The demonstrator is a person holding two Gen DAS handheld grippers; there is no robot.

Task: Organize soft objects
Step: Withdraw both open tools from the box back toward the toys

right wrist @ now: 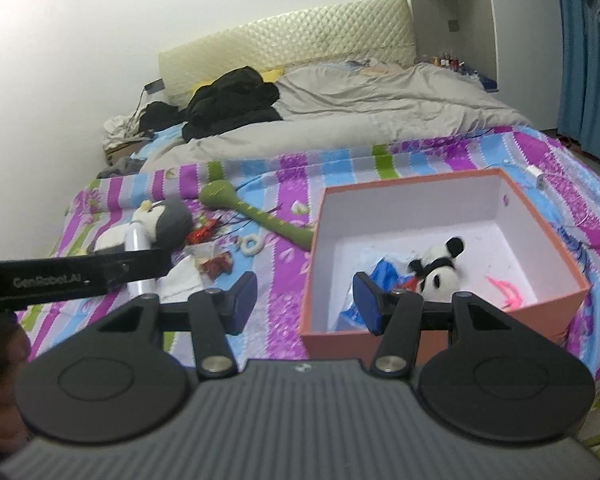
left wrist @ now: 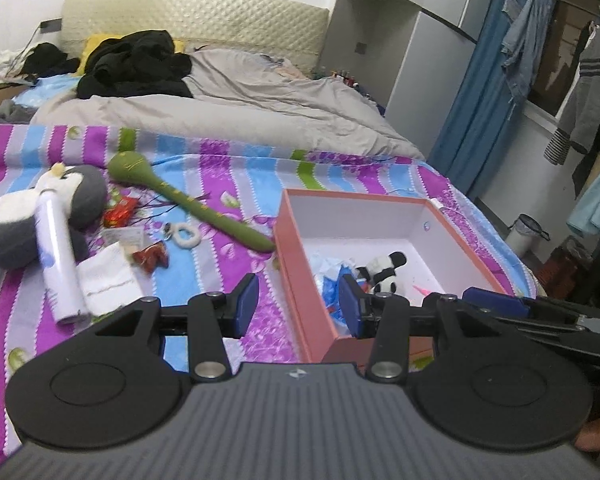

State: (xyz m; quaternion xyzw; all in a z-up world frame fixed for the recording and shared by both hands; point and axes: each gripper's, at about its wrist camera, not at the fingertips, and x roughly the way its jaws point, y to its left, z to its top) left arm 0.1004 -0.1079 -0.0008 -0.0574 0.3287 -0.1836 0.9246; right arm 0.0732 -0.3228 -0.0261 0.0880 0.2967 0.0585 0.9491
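An open pink box (left wrist: 296, 264) (right wrist: 548, 220) stands on the striped bedspread, with a small panda plush (left wrist: 384, 272) (right wrist: 440, 268), blue crumpled material (left wrist: 334, 280) (right wrist: 384, 272) and a pink item (right wrist: 504, 292) inside. A grey and white penguin plush (left wrist: 72, 200) (right wrist: 168, 216) lies to the left, a white cylinder (left wrist: 58, 252) across it. A long green plush stick (left wrist: 188, 200) (right wrist: 260, 212) lies between them. My left gripper (left wrist: 298, 306) is open over the box's near left wall, holding nothing. My right gripper (right wrist: 304, 304) is open beside that wall, also holding nothing.
Red wrappers (left wrist: 120, 212), a white ring (left wrist: 186, 236), a clear packet and a folded white cloth (left wrist: 104, 280) are scattered near the penguin. A grey duvet (left wrist: 240, 112) and black clothes (left wrist: 136, 64) cover the far bed. Clothes hang at the right, by a blue curtain.
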